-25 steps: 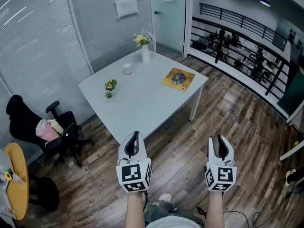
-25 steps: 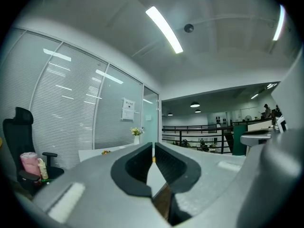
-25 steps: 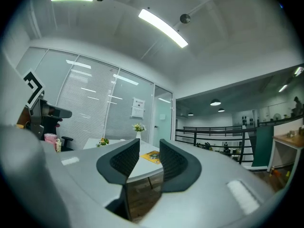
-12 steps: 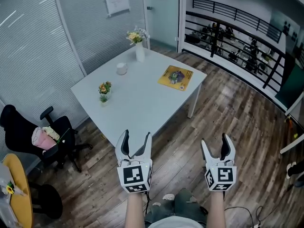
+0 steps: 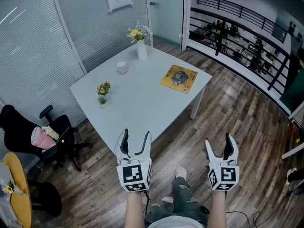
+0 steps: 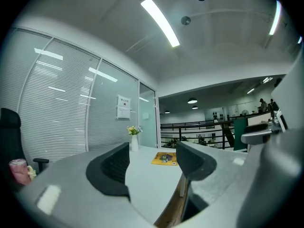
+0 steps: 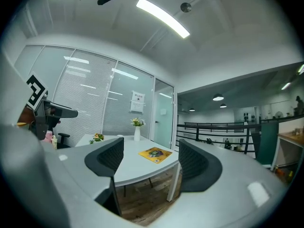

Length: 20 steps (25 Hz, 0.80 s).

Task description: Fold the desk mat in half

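Yellow rectangular desk mat (image 5: pixel 179 78) lies flat and unfolded by the right corner of the white table (image 5: pixel 133 108); no fold started. Left gripper (image 5: pixel 136 136) and right gripper (image 5: pixel 219 141) gape wide, empty, well apart from it; the right jaws have just been opening. The whole task remains.

— How are the grippers held?
— The left gripper (image 5: pixel 136 137) is seen at lower centre and the right gripper (image 5: pixel 219 141) at lower right, both pointed level on outstretched forearms (image 5: pixel 135 208).
— And the jaws?
— Both pairs are spread, with nothing between them; the right's have just been opened.
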Each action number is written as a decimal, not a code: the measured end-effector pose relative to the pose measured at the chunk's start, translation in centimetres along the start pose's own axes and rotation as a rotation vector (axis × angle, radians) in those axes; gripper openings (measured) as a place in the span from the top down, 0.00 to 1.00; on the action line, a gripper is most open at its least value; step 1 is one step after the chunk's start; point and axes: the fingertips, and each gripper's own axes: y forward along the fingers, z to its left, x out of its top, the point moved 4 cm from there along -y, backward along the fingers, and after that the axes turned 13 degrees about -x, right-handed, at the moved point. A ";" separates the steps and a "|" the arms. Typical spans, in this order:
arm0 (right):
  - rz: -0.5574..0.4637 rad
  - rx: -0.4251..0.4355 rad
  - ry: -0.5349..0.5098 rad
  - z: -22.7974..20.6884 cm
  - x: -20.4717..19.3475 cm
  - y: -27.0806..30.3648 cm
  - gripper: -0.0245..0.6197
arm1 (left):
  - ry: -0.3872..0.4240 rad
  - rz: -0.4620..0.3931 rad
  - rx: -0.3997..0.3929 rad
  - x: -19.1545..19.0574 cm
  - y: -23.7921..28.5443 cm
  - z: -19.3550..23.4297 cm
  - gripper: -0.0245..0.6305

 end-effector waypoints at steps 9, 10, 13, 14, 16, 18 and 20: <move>0.004 0.057 0.006 -2.4 0.1 11.1 0.38 | 0.007 0.007 0.055 0.8 9.5 1.3 0.51; 0.003 0.067 0.007 -2.7 0.3 12.4 0.38 | 0.006 0.005 0.059 1.1 10.7 1.3 0.51; -0.001 0.096 0.006 -3.5 0.9 16.2 0.38 | 0.009 0.005 0.067 1.9 14.3 1.1 0.51; -0.002 0.104 0.004 -3.8 1.1 17.5 0.38 | 0.011 0.006 0.068 2.0 15.5 1.1 0.51; -0.003 0.118 0.003 -4.3 1.2 19.8 0.38 | 0.013 0.008 0.072 2.3 17.7 1.1 0.51; -0.004 0.133 0.003 -4.8 1.1 22.0 0.38 | 0.015 0.010 0.081 2.3 19.6 1.1 0.51; -0.004 0.147 0.002 -5.3 1.0 23.9 0.38 | 0.015 0.009 0.093 2.3 21.2 1.1 0.51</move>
